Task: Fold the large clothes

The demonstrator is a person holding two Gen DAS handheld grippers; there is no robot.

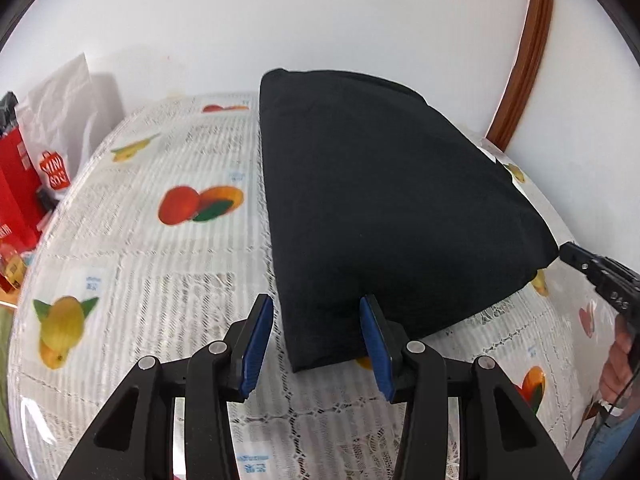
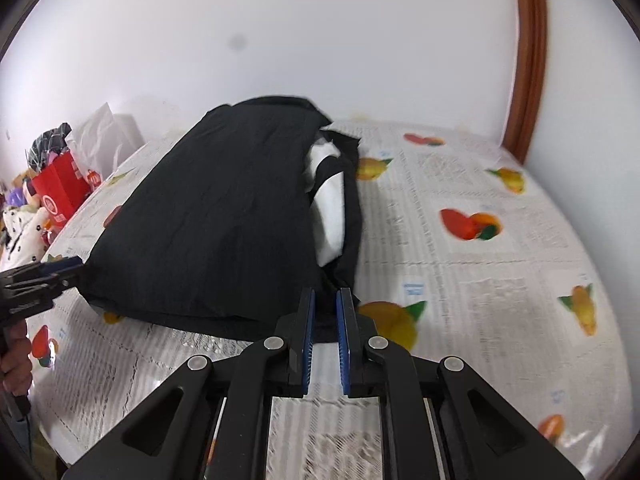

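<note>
A black folded garment (image 1: 380,200) lies on the table's fruit-print cloth (image 1: 160,280). My left gripper (image 1: 317,304) stands open, its blue pads (image 1: 256,344) on either side of the garment's near corner without pressing it. In the right wrist view the same gripper (image 2: 74,262) sits at the garment's (image 2: 224,220) left corner. My right gripper (image 2: 327,294) is shut on the garment's near right corner, with black cloth between its pads. It shows in the left wrist view (image 1: 570,250) at the garment's raised right corner. A white lining (image 2: 328,200) peeks out along the right fold.
A red shopping bag (image 1: 16,184) and a white plastic bag (image 1: 60,120) stand at the table's left end, with more clutter (image 2: 24,220) beside them. A white wall runs behind, and a brown wooden frame (image 1: 524,60) rises at the right. A hand (image 1: 616,368) holds the right gripper.
</note>
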